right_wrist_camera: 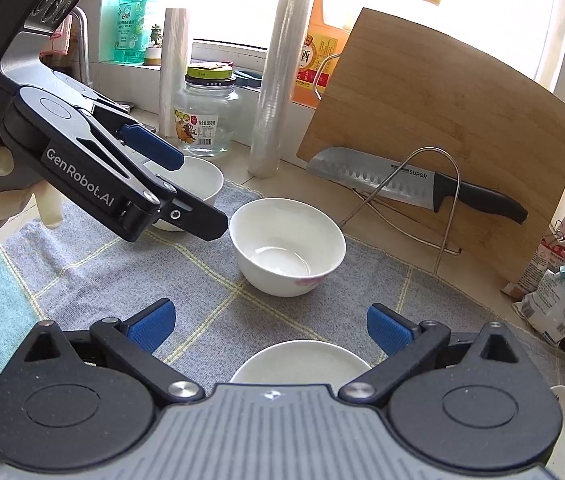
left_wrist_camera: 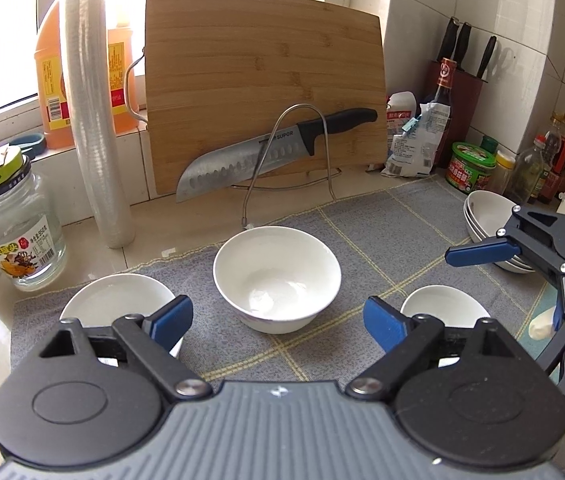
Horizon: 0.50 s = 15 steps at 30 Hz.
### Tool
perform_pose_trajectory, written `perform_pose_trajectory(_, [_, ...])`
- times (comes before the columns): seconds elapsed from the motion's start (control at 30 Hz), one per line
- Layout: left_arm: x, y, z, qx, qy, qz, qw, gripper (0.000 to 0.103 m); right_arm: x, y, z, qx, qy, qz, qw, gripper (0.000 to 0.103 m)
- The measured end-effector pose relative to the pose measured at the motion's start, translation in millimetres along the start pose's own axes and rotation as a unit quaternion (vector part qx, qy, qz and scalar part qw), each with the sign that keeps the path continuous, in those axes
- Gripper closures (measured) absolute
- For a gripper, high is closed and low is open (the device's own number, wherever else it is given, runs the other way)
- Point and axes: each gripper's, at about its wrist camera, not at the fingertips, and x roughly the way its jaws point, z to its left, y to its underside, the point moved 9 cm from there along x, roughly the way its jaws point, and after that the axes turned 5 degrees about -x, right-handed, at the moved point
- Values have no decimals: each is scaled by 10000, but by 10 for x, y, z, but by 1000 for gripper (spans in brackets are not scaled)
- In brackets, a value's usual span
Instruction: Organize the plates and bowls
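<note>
Left tool point(left_wrist_camera: 278, 322) and right tool point(right_wrist_camera: 270, 330), both spread wide and empty, face the middle bowl point(left_wrist_camera: 277, 278).

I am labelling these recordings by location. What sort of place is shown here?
Most likely a home kitchen counter by a window. A bamboo cutting board leans at the back with a Supor knife on a wire rack, a knife block stands in the tiled corner, and white bowls sit on a grey cloth.

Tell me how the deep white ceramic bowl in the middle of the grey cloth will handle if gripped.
The deep white ceramic bowl looks glazed and glossy, so probably slippery. It looks rigid and likely chips if dropped. Its narrow foot suggests it may tip when pushed at the rim.
</note>
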Motion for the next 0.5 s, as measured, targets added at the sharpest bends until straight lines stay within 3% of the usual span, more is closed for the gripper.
perform_pose_trajectory(0.5, [435, -235, 179, 83, 25, 201, 9998, 11, 437, -132, -140, -105, -43, 187, 9998, 0])
